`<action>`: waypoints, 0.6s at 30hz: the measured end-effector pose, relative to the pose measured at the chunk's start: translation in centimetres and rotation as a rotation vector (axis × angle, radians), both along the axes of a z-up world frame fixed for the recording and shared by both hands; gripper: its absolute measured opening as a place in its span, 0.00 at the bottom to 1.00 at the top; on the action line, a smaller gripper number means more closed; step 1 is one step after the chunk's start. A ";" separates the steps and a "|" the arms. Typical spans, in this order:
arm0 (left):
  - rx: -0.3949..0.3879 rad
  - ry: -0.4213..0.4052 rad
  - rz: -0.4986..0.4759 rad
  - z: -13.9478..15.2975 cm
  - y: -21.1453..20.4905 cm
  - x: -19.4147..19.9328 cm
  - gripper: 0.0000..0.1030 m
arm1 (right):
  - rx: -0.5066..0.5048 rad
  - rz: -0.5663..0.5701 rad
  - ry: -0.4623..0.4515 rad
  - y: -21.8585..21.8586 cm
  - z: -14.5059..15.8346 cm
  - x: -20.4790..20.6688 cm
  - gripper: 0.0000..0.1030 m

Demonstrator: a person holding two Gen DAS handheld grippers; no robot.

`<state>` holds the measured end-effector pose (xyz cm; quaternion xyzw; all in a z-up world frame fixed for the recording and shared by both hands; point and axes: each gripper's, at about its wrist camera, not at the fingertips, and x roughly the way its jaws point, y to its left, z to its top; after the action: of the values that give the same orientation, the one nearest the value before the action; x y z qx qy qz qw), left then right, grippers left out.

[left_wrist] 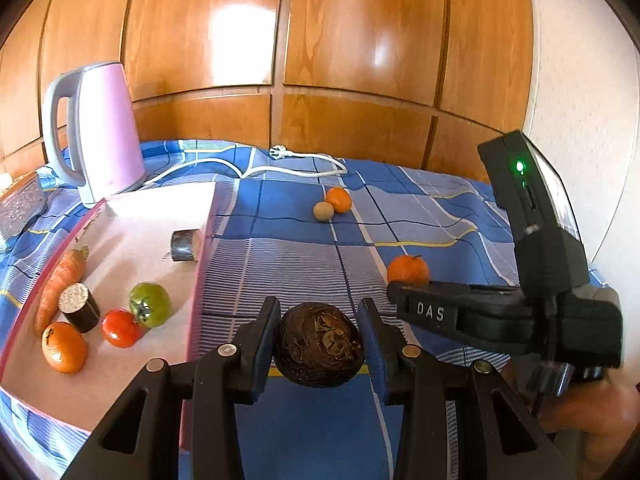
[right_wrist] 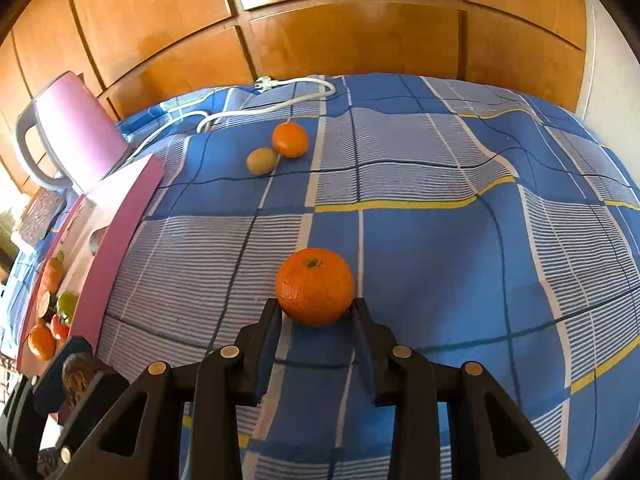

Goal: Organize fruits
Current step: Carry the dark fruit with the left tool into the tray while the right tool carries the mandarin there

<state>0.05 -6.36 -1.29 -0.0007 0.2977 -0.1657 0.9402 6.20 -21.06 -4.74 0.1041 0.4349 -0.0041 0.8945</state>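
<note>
On the pink tray (left_wrist: pixel 132 216) at the bed's left edge, your left camera shows a carrot (left_wrist: pixel 60 280), two dark cut cylinders (left_wrist: pixel 80 307), a green tomato (left_wrist: pixel 150 304), a red tomato (left_wrist: pixel 120 328) and a mandarin (left_wrist: pixel 64 347). Your left gripper (left_wrist: pixel 319 340) grips a dark brown wrinkled fruit (left_wrist: pixel 319 345) above the checked cloth (left_wrist: pixel 280 248). From the right camera, your right gripper (right_wrist: pixel 316 312) stands narrowly parted, its tips just flanking a second mandarin (right_wrist: pixel 315 286) on the cloth; whether they press it is unclear. Farther off, a third mandarin (right_wrist: pixel 290 139) touches a kiwi (right_wrist: pixel 261 161).
</note>
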 end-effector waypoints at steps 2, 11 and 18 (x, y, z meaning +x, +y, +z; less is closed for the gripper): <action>-0.006 -0.005 0.005 0.2 0.3 -0.2 0.39 | 0.001 0.011 -0.002 0.2 0.0 -0.2 0.34; -0.070 -0.028 0.069 1.2 2.7 -0.8 0.39 | 0.006 0.077 -0.043 1.6 0.6 -1.4 0.33; -0.164 -0.039 0.190 2.2 6.4 -0.7 0.39 | 0.003 0.138 -0.147 2.7 2.2 -2.8 0.33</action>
<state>-0.61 0.03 0.87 -0.1024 0.2634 -0.0998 0.9540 3.44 -18.36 -2.58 0.0752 0.3740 0.0658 0.9220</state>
